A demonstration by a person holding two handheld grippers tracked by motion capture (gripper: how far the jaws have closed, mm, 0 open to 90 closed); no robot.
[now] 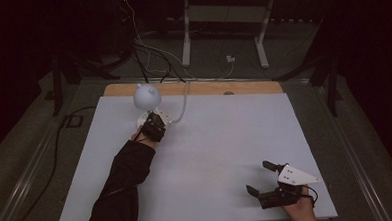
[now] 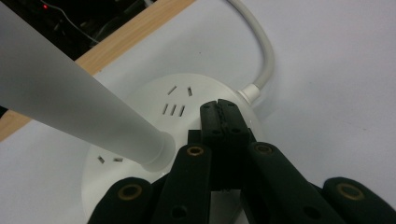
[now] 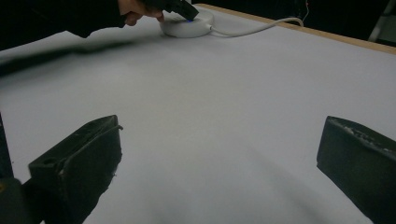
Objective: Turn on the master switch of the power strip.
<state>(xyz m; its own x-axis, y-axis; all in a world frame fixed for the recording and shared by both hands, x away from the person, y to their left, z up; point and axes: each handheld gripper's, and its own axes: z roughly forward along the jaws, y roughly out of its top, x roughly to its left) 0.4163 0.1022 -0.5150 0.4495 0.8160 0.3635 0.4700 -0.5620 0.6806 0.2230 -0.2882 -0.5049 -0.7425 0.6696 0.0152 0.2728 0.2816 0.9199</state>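
The round white power strip base (image 2: 187, 121) sits at the far left of the worktop (image 1: 211, 155), carrying a lamp whose white stem (image 2: 70, 102) rises to a globe shade (image 1: 147, 95). The left claw (image 2: 219, 114) is fully shut, gripping nothing, its tip pressed down on the base top, probably on a switch.

Risks, as I judge them: the tip could slide off the smooth dome, or shove the light base along the worktop rather than work the switch. The stem stands just beside the claw, so a sideways slip could knock the lamp over. The white cable (image 1: 183, 103) curves off the far edge and might drag.

The right claw (image 1: 268, 180) rests near right, jaws wide apart, empty, well clear
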